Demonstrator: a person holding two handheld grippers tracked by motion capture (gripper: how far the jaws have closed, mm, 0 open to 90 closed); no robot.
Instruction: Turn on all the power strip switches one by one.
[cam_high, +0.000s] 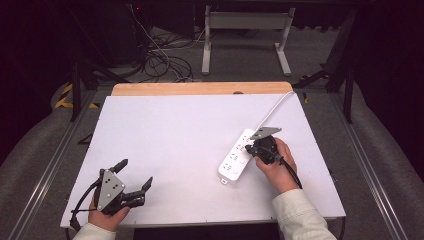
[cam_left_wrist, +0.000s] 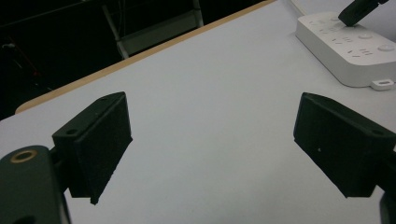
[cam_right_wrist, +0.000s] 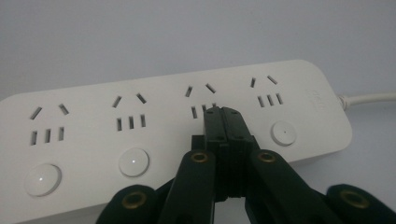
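The right tongs (cam_right_wrist: 223, 114) are pressed together, with nothing between the jaws. Their tips sit on top of the white power strip (cam_right_wrist: 154, 116), right by the third socket and its round button spot. In the high view the right tongs (cam_high: 256, 148) are held by the right hand (cam_high: 278, 165), which lies just beside the power strip (cam_high: 235, 161) on the white surface (cam_high: 170, 145).

The power strip has four sockets in a row and round white buttons (cam_right_wrist: 134, 162) under them. Two buttons are to one side of the tongs' tips and one button (cam_right_wrist: 283, 133) is to the other side. A white cord (cam_high: 276, 106) goes from the far end of the strip, away from the tongs, to the far edge of the surface.

The left tongs (cam_high: 136, 174) are wide apart and hold nothing. They are well apart from the power strip, near the front edge of the surface, held in the left hand (cam_high: 107, 215). From the left tongs (cam_left_wrist: 212, 144), the power strip (cam_left_wrist: 350, 49) is far ahead and off to one side.
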